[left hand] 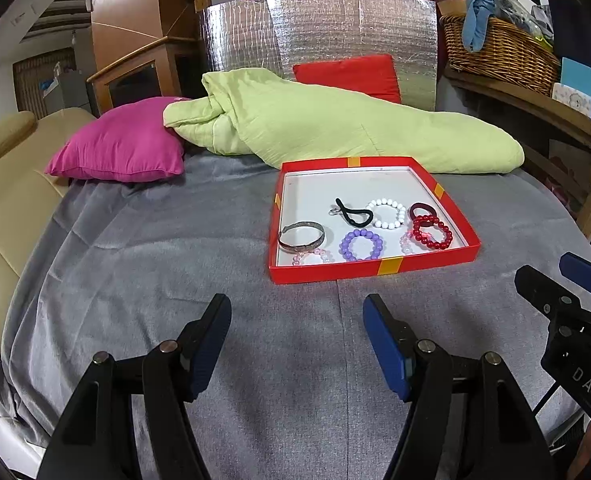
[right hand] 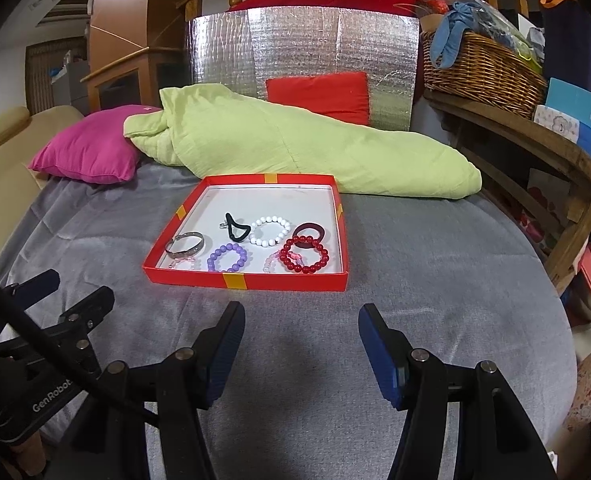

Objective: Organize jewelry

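Note:
A shallow red box [left hand: 375, 269] [right hand: 247, 280] with a white floor lies on the grey bedspread. Inside it lie a silver bangle [left hand: 300, 235] [right hand: 184, 245], a purple bead bracelet [left hand: 361, 245] [right hand: 227, 258], a white bead bracelet [left hand: 387, 213] [right hand: 270, 231], a red bead bracelet [left hand: 432, 233] [right hand: 304, 255], a black hair tie [left hand: 352, 213] [right hand: 235, 227], a dark red band [left hand: 422, 211] [right hand: 308, 233] and pale pink beads [left hand: 311, 257]. My left gripper [left hand: 297, 320] hovers open in front of the box, nothing between its fingers. My right gripper [right hand: 301, 328] is open too, just short of the box.
A green quilt [left hand: 335, 128] [right hand: 295, 148], a magenta pillow [left hand: 123, 148] and a red cushion [left hand: 349, 76] lie behind the box. A wicker basket [right hand: 479, 68] stands on a wooden shelf at the right. A beige sofa [left hand: 11, 184] runs along the left.

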A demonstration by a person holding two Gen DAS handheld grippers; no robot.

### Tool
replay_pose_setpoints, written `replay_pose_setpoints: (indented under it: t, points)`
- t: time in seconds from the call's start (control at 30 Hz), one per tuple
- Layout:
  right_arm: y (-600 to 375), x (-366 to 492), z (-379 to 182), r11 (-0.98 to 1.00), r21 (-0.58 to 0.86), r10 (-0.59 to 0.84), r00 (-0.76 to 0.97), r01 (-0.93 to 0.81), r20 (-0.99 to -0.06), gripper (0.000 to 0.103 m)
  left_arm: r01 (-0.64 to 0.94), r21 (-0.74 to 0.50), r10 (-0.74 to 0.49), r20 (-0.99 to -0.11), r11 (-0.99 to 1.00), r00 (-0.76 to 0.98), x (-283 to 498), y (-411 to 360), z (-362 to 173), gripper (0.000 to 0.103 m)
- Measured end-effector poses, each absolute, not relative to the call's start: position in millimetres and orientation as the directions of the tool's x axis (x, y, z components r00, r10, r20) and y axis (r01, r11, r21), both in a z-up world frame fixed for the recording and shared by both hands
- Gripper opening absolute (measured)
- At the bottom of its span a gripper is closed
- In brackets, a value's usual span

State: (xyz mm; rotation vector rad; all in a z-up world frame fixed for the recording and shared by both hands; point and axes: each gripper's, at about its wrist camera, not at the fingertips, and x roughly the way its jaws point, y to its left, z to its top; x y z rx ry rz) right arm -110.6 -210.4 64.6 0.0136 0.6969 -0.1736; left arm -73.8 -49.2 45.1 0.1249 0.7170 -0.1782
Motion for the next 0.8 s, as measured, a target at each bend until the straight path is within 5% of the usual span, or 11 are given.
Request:
replay_pose_setpoints:
  t: [0.8]
  points:
    - [-216.1,-102.4,56.3,0.983,-0.039,-0.16,0.733,0.18,-0.661,0.063,0.195,0.043,-0.117,-0.666,0.98,0.736,-68.9,-47.4,46.5,0.07]
